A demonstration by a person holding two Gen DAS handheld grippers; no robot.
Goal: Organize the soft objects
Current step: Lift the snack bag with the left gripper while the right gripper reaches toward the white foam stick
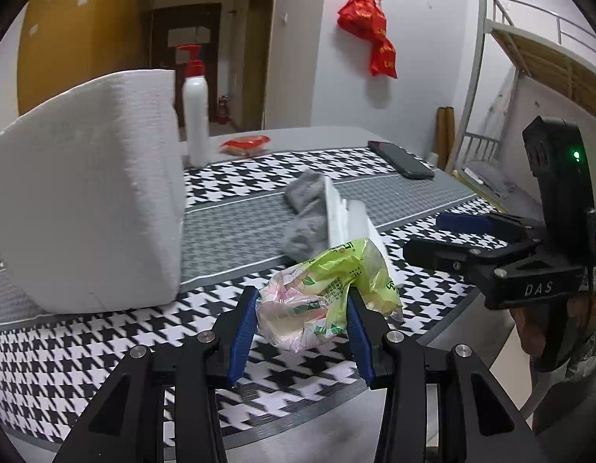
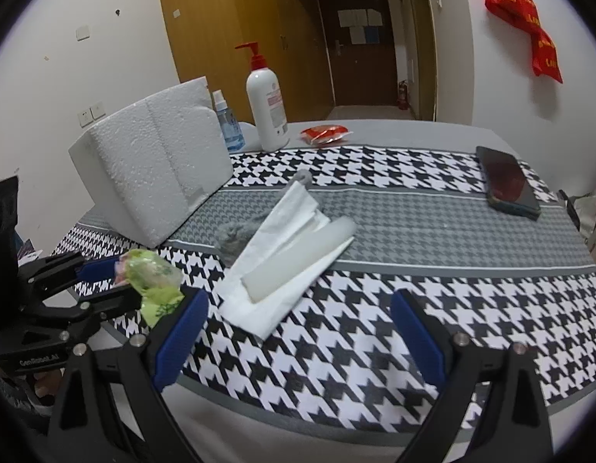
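Jaws around crinkly plastic packet (image 1: 321, 293)

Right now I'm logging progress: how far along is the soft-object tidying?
Nothing looks sorted yet. In hand: the left gripper pinches the green tissue packet. Left: the white tissue, the grey cloth, still loose on the table; the right gripper is open, empty.

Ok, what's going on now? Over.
Left gripper shut on green packet. Right gripper open, empty. Tissues and grey cloth on table. Nothing blocking.
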